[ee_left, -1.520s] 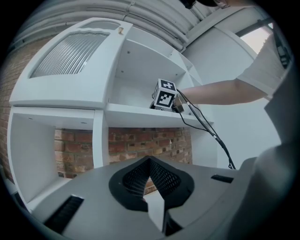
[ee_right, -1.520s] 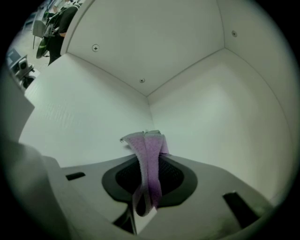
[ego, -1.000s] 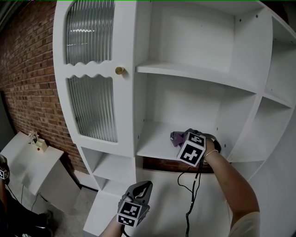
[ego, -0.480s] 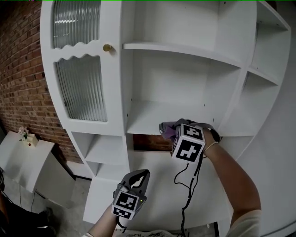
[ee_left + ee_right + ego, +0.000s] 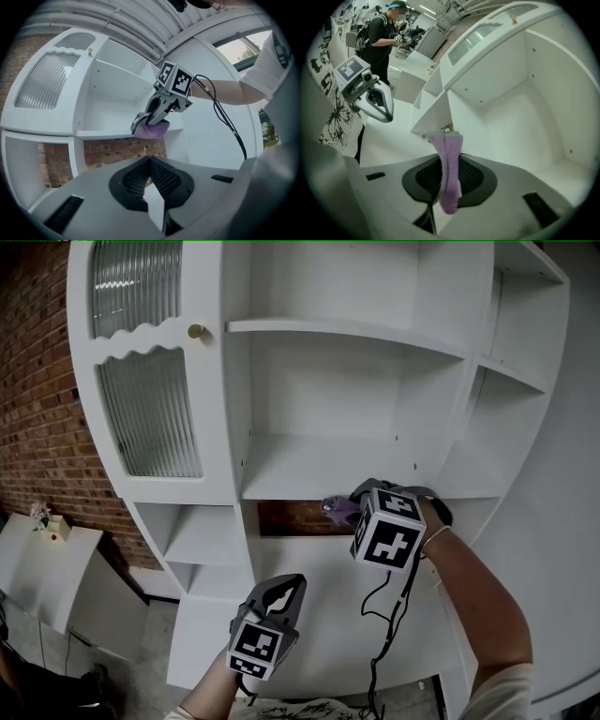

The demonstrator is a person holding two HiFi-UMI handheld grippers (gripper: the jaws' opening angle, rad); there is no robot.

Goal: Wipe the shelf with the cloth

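The white shelf (image 5: 309,470) spans the open bay just right of the ribbed-glass door (image 5: 150,418). A purple cloth (image 5: 339,509) meets its front edge, toward the end away from the door.

L gripper (image 5: 287,585) & R gripper (image 5: 349,506): grey bodies, b/w marker cubes. Black cable (image 5: 383,638) below R cube (image 5: 385,538), thin bracelet (image 5: 429,538) beside it; pale short sleeve (image 5: 500,699).

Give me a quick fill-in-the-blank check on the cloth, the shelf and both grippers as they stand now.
1. The right gripper has its jaws shut on the purple ___.
2. The cloth sits at the ___ edge of the shelf.
3. The left gripper, jaws shut and empty, hangs ___ that shelf.

Missing words: cloth; front; below.
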